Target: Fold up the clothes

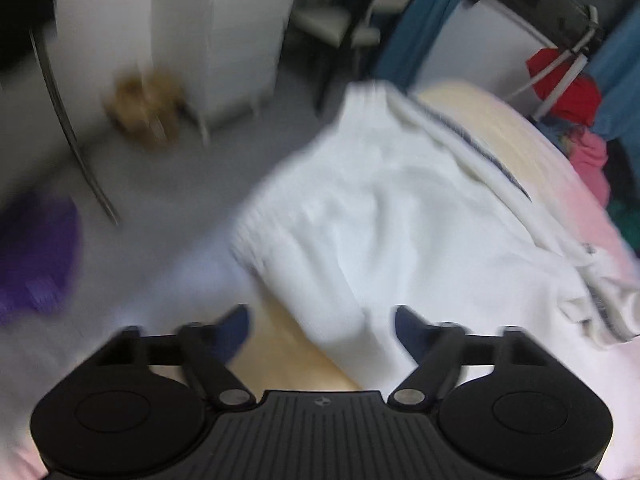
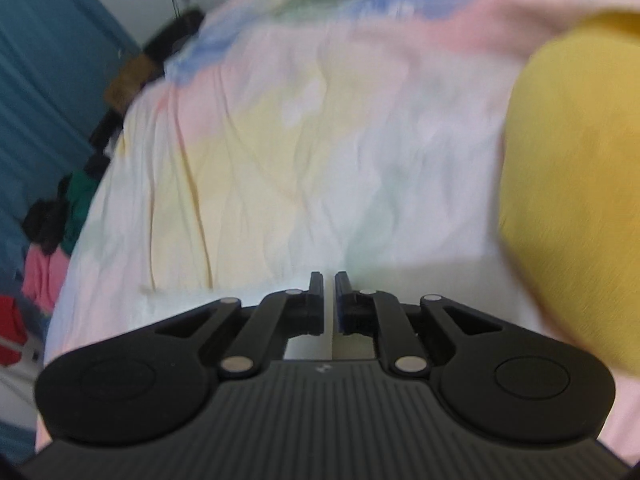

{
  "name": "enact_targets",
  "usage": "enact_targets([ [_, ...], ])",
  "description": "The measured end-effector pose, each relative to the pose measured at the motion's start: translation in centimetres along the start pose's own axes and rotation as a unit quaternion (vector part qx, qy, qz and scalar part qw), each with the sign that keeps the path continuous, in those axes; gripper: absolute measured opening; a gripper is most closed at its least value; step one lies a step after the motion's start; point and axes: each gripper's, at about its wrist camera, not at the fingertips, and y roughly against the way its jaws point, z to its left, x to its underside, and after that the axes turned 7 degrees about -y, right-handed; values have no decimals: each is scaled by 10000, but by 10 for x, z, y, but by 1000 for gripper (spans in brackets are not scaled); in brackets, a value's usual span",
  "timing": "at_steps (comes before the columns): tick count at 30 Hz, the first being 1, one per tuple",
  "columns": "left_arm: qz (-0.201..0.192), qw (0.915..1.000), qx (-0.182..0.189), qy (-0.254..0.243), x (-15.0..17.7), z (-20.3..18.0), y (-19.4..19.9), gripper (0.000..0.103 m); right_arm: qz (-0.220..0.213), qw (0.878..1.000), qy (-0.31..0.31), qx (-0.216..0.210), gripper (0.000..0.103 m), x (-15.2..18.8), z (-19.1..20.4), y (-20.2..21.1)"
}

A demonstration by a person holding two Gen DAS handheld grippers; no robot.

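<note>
A white sweater (image 1: 400, 216) with a dark striped band lies spread on the pastel bed (image 1: 532, 160), blurred by motion. My left gripper (image 1: 322, 320) is open just in front of the sweater's near edge, with nothing between its fingers. My right gripper (image 2: 329, 280) is shut and empty, with a thin gap between its fingers, low over the bare pastel bedsheet (image 2: 300, 152). A yellow garment (image 2: 572, 184) lies on the bed to the right of my right gripper.
A pile of red and pink clothes (image 1: 576, 120) sits past the bed's far side by a blue curtain (image 1: 420, 20). A white cabinet (image 1: 224, 40), a chair (image 1: 344, 20) and a purple cloth (image 1: 36, 248) stand on the grey floor at left.
</note>
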Motion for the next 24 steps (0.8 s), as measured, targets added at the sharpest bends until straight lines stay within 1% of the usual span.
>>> enact_targets([
  [1,-259,9994,-51,-244,0,-6,12,84,-162,9998,93,-90,33,-1,5,5],
  [2,-469,9979,-75,-435,1,-14,22,85,-305,9988,281,-246,57,1,12,8],
  [3,-642,9963,-30,-575,1,-28,28,87,-440,9968,513,-424,73,4,22,11],
  [4,-809,9942,28,-706,0,-43,33,89,-575,9938,743,-602,76,7,31,14],
  [6,-1039,9906,290,-838,1,-74,39,90,-489,9844,1278,-1102,76,18,54,11],
  [8,-1145,9861,669,-1005,3,-110,30,92,-31,9737,1671,-1547,75,33,73,-2],
  [9,-1194,9830,864,-1092,4,-128,26,96,138,9675,1886,-1678,75,42,81,-9],
  [10,-1242,9795,1058,-1178,5,-147,21,98,248,9611,2106,-1770,75,51,88,-16],
  [12,-1161,9761,1190,-1402,10,-181,6,98,300,9493,2522,-1852,75,66,100,-29],
  [13,-1127,9740,1270,-1499,12,-198,-2,98,238,9445,2716,-1831,75,71,105,-35],
  [16,-1253,9665,1498,-1669,19,-239,-29,98,-112,9298,3260,-1707,75,82,115,-49],
  [17,-1354,9627,1585,-1723,24,-249,-39,98,-125,9268,3373,-1649,75,83,117,-56],
  [18,-1458,9586,1683,-1776,29,-259,-49,98,-84,9243,3472,-1584,75,83,118,-66],
  [19,-1497,9563,1756,-1796,37,-267,-65,98,-44,9217,3571,-1518,75,83,120,-76],
  [22,-1418,9518,1991,-1853,54,-278,-95,98,152,9238,3518,-1504,76,85,119,-100],
  [24,-1367,9491,2038,-1973,64,-283,-105,98,358,9233,3432,-1690,76,85,120,-110],
])
